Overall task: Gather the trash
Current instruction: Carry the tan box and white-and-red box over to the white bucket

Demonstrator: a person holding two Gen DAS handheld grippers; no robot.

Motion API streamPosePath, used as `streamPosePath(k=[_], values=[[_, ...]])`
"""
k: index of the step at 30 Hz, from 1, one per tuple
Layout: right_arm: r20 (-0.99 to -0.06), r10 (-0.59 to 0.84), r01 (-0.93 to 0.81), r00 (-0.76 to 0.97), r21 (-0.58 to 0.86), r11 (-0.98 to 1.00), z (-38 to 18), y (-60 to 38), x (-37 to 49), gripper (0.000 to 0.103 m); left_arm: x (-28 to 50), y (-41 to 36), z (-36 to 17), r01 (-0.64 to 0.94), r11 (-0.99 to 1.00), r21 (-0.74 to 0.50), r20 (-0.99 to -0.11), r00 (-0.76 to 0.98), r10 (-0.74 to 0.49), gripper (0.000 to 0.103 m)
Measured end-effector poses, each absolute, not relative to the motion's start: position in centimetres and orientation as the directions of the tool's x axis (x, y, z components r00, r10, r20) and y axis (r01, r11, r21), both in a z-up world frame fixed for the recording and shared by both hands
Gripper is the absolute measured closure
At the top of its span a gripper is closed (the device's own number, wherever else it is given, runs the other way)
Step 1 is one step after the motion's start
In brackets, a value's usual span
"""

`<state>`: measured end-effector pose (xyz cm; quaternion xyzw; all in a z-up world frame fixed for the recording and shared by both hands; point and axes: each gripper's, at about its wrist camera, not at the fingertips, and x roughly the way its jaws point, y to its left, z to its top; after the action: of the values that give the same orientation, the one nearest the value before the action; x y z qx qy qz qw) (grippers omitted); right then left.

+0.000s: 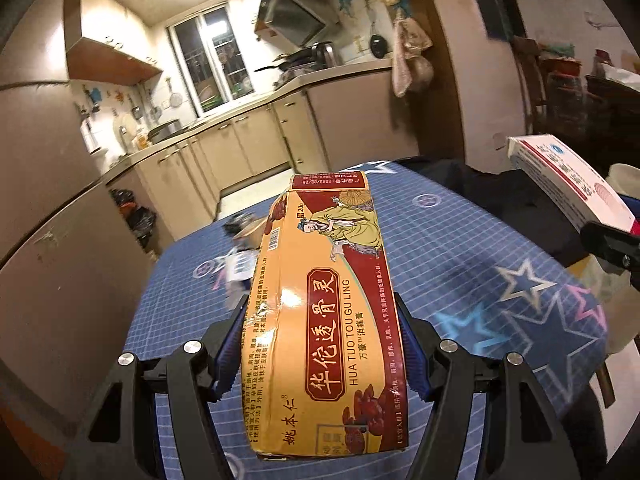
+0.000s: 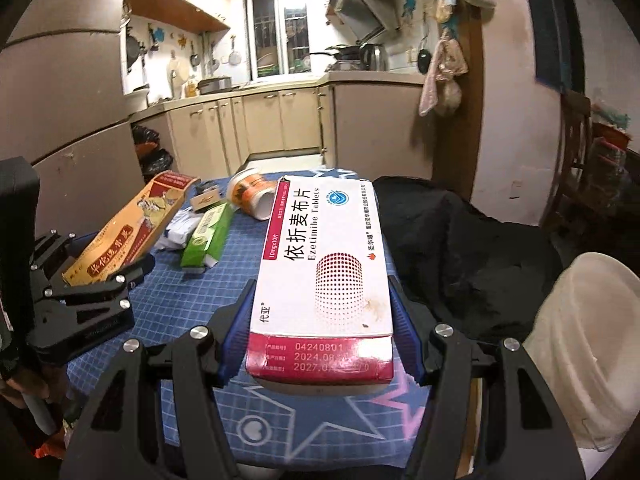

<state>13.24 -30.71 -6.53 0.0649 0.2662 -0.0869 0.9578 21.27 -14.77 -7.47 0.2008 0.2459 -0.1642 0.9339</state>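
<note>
My left gripper [image 1: 320,320] is shut on a long orange and red medicine box [image 1: 324,300], held above the blue star-patterned tablecloth [image 1: 480,280]. The same box [image 2: 128,232] and the left gripper [image 2: 116,276] show at the left of the right wrist view. My right gripper [image 2: 322,304] is shut on a white and magenta tablet box [image 2: 324,264], also seen at the right edge of the left wrist view [image 1: 568,184]. On the table lie a green box [image 2: 208,236], a white crumpled wrapper [image 2: 180,228], an orange paper cup on its side [image 2: 252,194] and a small dark item [image 2: 206,196].
A black cloth or bag [image 2: 460,256] lies on the table's right side. A white bin [image 2: 588,344] stands at the right, beside the table. Kitchen cabinets [image 2: 272,120] are behind, and black bags [image 2: 152,156] sit on the floor at left.
</note>
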Motion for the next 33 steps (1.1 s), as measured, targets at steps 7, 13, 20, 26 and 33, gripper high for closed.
streamPosePath(k=[7, 13, 20, 26, 33], values=[[-0.505, -0.203, 0.279, 0.839, 0.077, 0.957, -6.0, -33.3, 11.3, 0.044, 20.0, -19.0, -7.2, 0.485, 0.821, 0.300, -0.524, 0.804, -0.283, 0.035], [-0.497, -0.260, 0.346, 0.828, 0.086, 0.934, -5.9, -36.1, 9.7, 0.044, 19.1, -22.6, -6.9, 0.542, 0.783, 0.306, -0.519, 0.784, -0.340, 0.035], [-0.490, -0.339, 0.427, 0.803, 0.077, 0.901, -5.9, -39.0, 7.4, 0.044, 18.3, -26.8, -6.6, 0.611, 0.735, 0.294, -0.520, 0.747, -0.414, 0.035], [-0.482, -0.396, 0.491, 0.782, 0.083, 0.867, -5.6, -41.8, 5.2, 0.044, 16.9, -30.3, -6.3, 0.664, 0.691, 0.284, -0.520, 0.713, -0.471, 0.035], [-0.473, -0.453, 0.548, 0.755, 0.078, 0.833, -5.5, -44.1, 2.8, 0.044, 15.4, -34.0, -5.9, 0.718, 0.638, 0.279, -0.520, 0.671, -0.528, 0.035]])
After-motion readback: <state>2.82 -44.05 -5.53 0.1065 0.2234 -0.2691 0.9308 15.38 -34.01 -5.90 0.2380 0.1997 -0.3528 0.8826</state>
